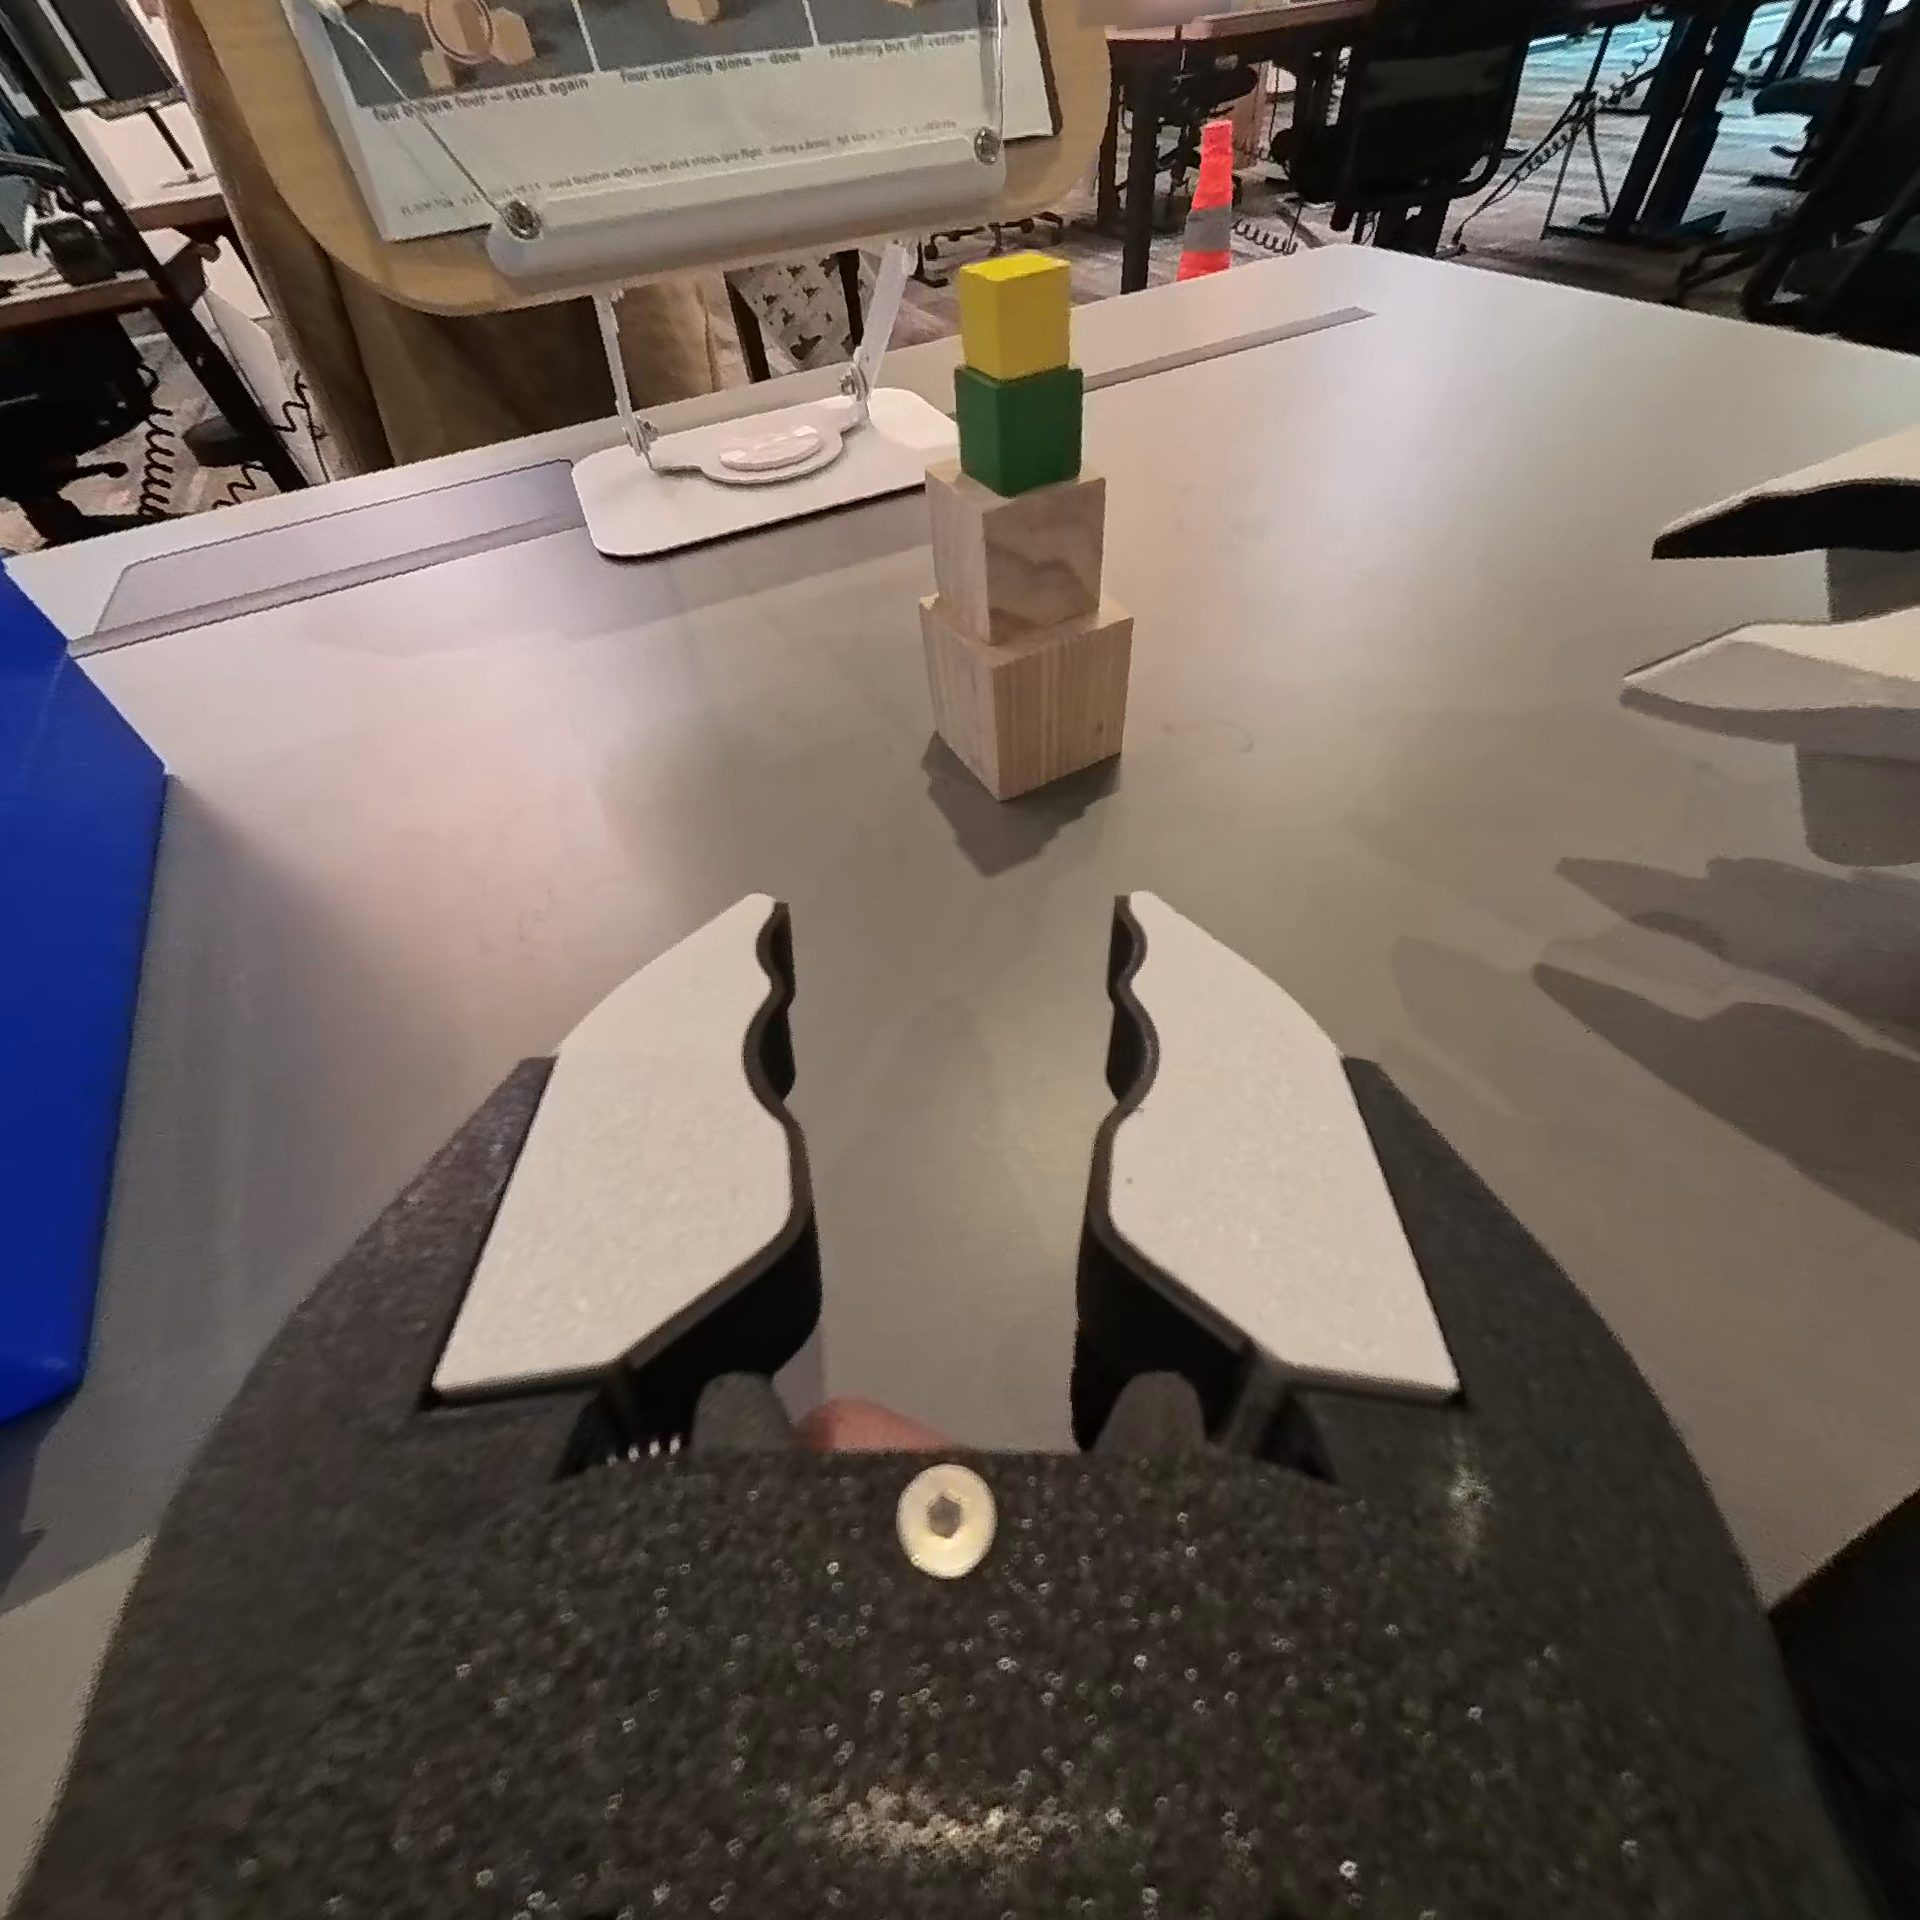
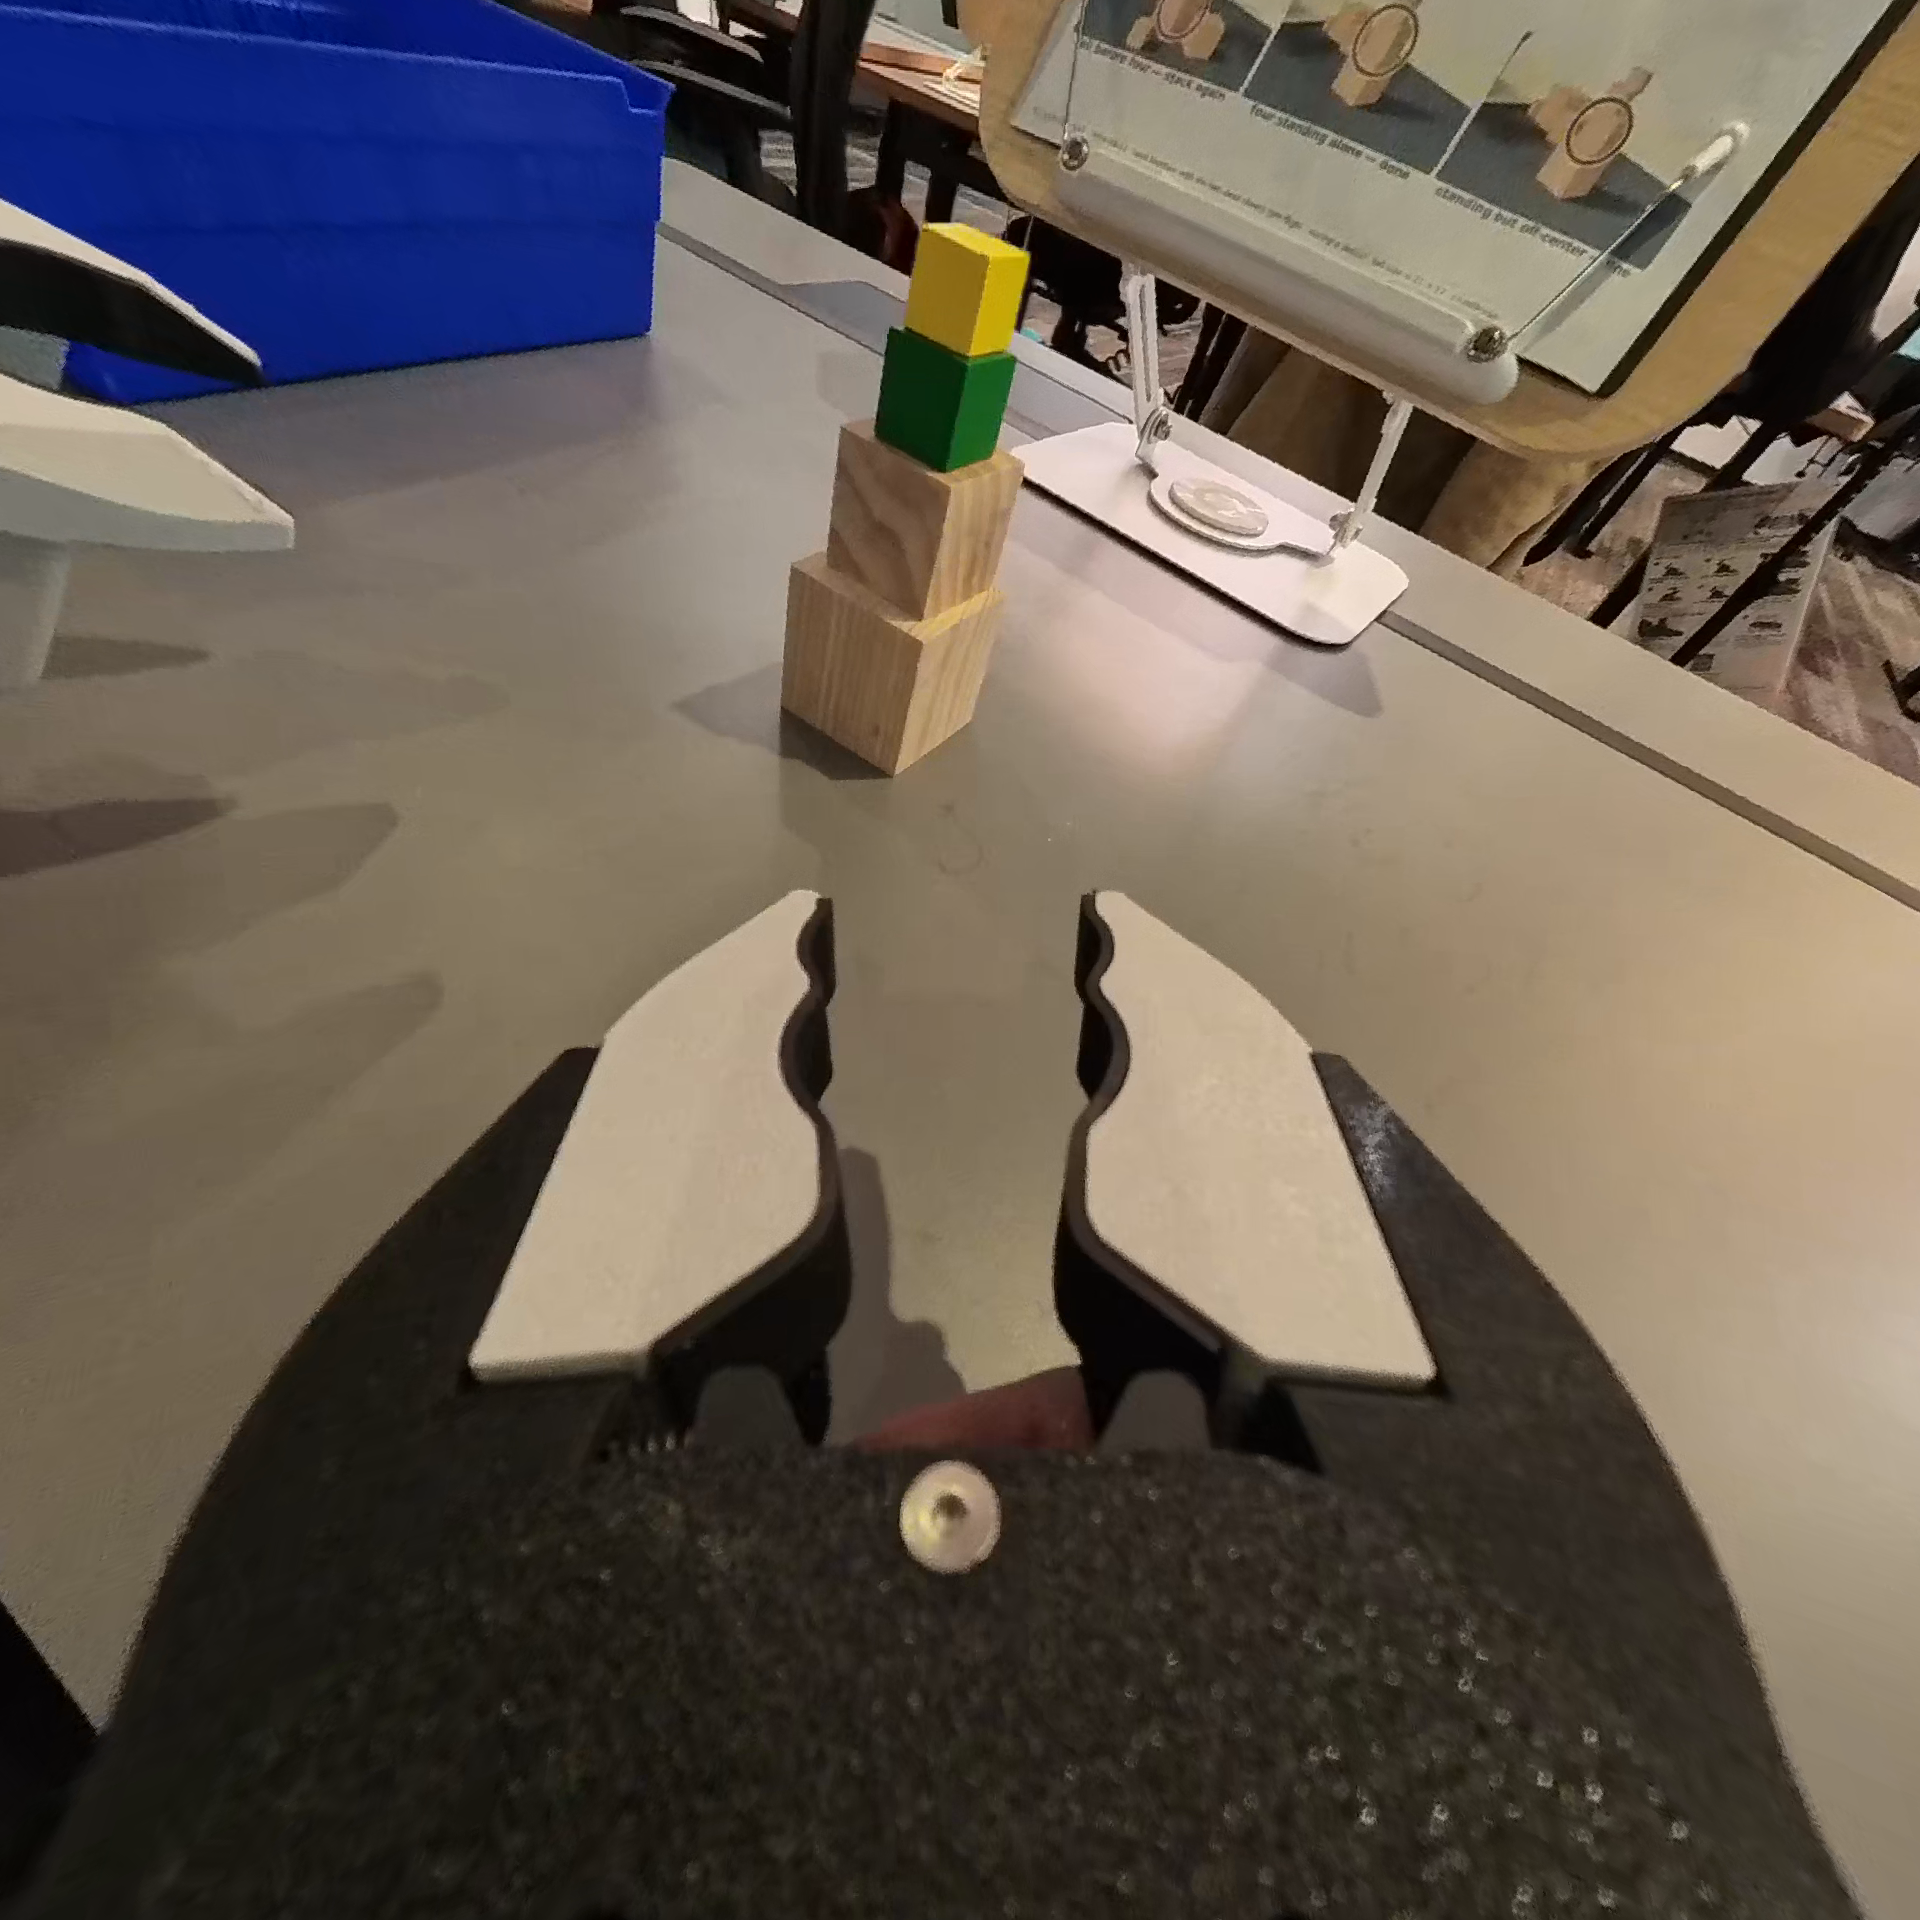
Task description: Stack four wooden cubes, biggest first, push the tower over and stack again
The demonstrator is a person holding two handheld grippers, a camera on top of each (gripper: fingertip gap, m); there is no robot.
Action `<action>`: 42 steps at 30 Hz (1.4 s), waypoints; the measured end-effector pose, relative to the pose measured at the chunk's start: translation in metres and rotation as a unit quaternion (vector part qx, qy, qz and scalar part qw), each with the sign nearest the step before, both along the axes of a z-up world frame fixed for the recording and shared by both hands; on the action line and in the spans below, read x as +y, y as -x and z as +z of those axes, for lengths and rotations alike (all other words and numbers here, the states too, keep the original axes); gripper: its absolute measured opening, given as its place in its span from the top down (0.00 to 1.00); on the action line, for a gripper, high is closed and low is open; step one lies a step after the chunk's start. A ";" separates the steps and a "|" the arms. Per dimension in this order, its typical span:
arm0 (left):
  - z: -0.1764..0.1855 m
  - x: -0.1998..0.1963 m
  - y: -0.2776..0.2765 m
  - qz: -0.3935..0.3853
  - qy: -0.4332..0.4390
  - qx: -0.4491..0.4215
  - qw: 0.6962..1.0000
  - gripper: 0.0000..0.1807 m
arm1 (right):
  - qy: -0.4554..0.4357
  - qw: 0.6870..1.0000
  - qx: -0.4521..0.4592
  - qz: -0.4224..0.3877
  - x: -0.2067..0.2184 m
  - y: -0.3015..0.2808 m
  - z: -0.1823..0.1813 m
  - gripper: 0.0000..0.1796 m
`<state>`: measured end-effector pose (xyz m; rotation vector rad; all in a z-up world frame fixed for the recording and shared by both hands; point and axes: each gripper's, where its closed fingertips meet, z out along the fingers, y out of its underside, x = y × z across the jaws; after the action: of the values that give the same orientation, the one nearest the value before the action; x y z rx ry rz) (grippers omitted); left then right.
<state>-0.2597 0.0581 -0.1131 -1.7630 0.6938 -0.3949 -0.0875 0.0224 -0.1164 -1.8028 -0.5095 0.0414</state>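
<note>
The tower (image 1: 1023, 530) stood upright on the grey table (image 1: 1351, 520), its long axis vertical, each cube twisted slightly against the one below. A large pale striped-grain cube (image 1: 1029, 707) carried a smaller plain wooden cube (image 1: 1020, 556), then a glossy green cube (image 1: 1018, 428) and a yellow cube (image 1: 1014, 315). The left gripper (image 1: 948, 935) and right gripper (image 2: 954, 925) hung apart from it, jaws parted, empty. A blue bin (image 2: 312, 187) sat farther off.

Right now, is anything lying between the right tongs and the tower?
No. In the right wrist view, only bare grey table and shadow lie between the open right tongs and the tower.
</note>
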 end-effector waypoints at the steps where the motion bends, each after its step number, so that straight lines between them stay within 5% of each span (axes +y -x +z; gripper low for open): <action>1: 0.001 -0.001 -0.001 -0.002 0.001 -0.002 1.000 0.68 | 0.000 1.000 -0.004 0.001 0.000 0.001 0.000 0.75; 6: 0.009 -0.007 -0.003 -0.012 -0.004 -0.010 1.000 0.68 | 0.005 1.000 -0.014 0.010 0.003 0.008 -0.002 0.78; 7: 0.010 -0.007 -0.003 -0.013 -0.005 -0.011 1.000 0.68 | 0.009 1.000 -0.012 0.020 0.005 0.012 -0.002 0.84; 8: 0.011 -0.008 -0.002 -0.013 -0.006 -0.012 1.000 0.68 | 0.014 0.999 -0.014 0.040 0.007 0.019 -0.002 1.00; 12: 0.016 -0.004 0.003 -0.004 -0.011 -0.019 1.000 0.68 | 0.047 0.992 -0.038 0.109 0.025 0.062 0.000 1.00; 17: 0.023 0.006 0.017 0.017 -0.010 -0.041 0.999 0.68 | 0.131 0.928 -0.108 0.331 -0.005 0.161 -0.022 1.00; 20: 0.023 0.010 0.022 0.020 0.001 -0.054 0.998 0.68 | 0.128 0.902 -0.180 0.372 -0.007 0.175 -0.037 1.00; 22: 0.021 0.010 0.023 0.017 0.012 -0.059 0.998 0.68 | 0.122 0.906 -0.210 0.346 0.018 0.162 -0.041 1.00; 25: 0.012 0.010 0.022 0.009 0.025 -0.051 0.998 0.68 | 0.105 0.954 -0.233 0.157 0.124 0.084 -0.036 1.00; 27: 0.008 0.010 0.021 0.008 0.027 -0.044 0.999 0.68 | 0.160 0.972 -0.146 0.096 0.158 0.046 -0.043 1.00; 31: 0.002 0.009 0.018 -0.001 0.036 -0.036 0.999 0.68 | 0.124 0.973 -0.106 0.163 0.101 0.049 -0.019 1.00; 36: -0.007 0.005 0.015 -0.005 0.043 -0.022 0.999 0.67 | 0.115 0.987 -0.060 0.092 0.038 0.011 -0.022 1.00; 42: -0.004 0.004 0.013 0.004 0.019 -0.009 1.000 0.67 | -0.002 0.998 0.022 0.061 -0.003 0.002 0.005 0.94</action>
<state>-0.2730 0.0624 -0.1166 -1.7949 0.6699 -0.4199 -0.0897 0.0193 -0.1113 -1.7611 -0.5859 0.1640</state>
